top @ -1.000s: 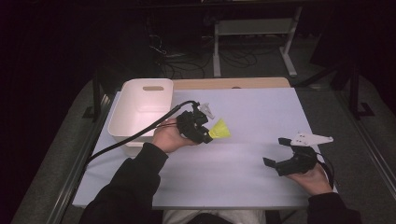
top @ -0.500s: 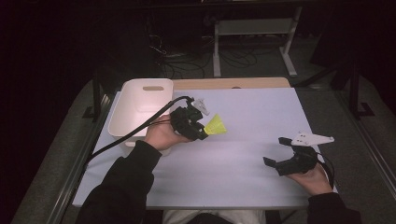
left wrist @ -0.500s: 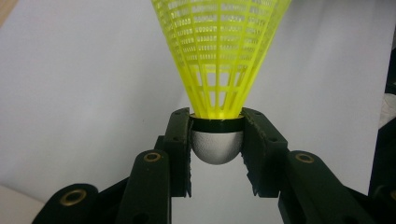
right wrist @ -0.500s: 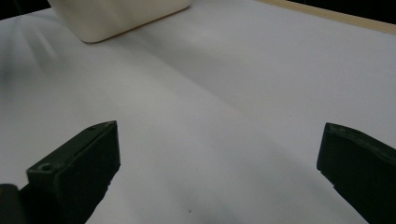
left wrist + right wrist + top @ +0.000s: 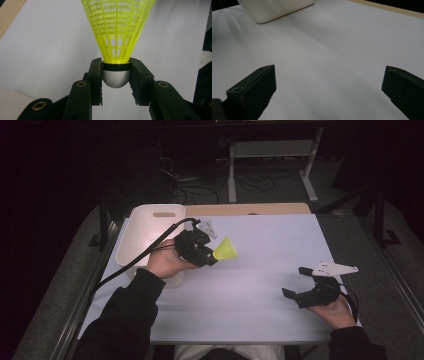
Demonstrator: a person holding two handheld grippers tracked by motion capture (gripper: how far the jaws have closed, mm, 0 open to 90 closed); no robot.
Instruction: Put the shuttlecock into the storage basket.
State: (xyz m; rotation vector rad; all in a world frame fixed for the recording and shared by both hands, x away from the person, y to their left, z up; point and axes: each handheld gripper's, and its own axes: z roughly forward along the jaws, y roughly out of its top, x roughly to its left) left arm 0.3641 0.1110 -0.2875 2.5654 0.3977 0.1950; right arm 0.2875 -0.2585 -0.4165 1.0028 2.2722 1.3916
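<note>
- Shuttlecock [image 5: 117, 37], yellow with a silver rounded cap, is clamped at its cap between the jaws of the left gripper [image 5: 207, 257], its mesh skirt pointing away to the right.
- Held above the white table [image 5: 260, 235], left of centre, it sits just right of the white bin [image 5: 145, 232].
- Right gripper [image 5: 300, 282] rests at the near right, well apart, jaws spread wide with nothing between them.
</note>
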